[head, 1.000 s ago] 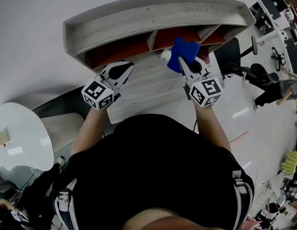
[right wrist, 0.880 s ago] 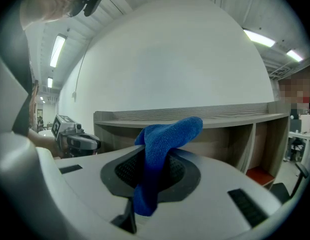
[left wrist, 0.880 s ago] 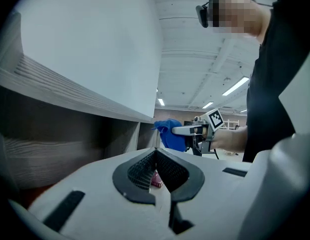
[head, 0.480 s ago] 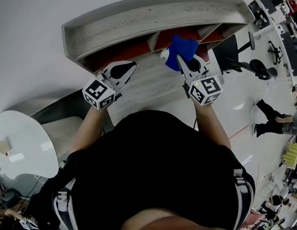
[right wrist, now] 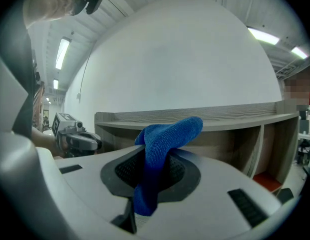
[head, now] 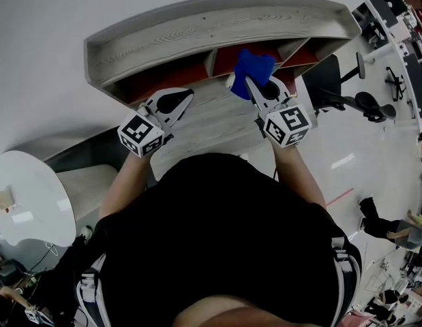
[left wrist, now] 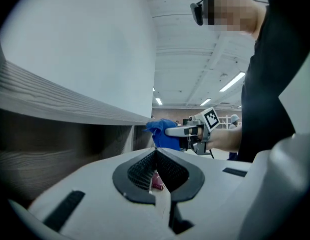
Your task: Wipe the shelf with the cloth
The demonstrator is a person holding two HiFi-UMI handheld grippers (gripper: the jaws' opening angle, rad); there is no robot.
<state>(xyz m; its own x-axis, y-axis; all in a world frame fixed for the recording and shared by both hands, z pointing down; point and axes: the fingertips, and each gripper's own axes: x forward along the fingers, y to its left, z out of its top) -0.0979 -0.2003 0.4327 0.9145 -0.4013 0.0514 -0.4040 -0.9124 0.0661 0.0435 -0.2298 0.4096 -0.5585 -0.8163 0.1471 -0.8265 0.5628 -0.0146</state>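
Note:
A grey wooden shelf [head: 197, 26] with red-backed compartments stands against the white wall; it also fills the right gripper view [right wrist: 195, 115]. My right gripper [head: 255, 90] is shut on a blue cloth [head: 250, 71], held in front of the middle compartment. The cloth [right wrist: 162, 149] sticks up from between the jaws. My left gripper [head: 171, 101] hovers over the lower desk surface [head: 211, 125], jaws shut with nothing in them [left wrist: 155, 156]. From the left gripper view I see the right gripper [left wrist: 187, 131] and the cloth [left wrist: 162, 131].
A round white table [head: 26, 196] stands at the lower left. Black office chairs [head: 360, 101] sit to the right of the shelf. Shelf dividers [head: 214, 63] separate the compartments. A person [head: 395, 230] is on the floor at the far right.
My right gripper has shifted slightly left and toward the shelf with the cloth. The left gripper has hardly moved.

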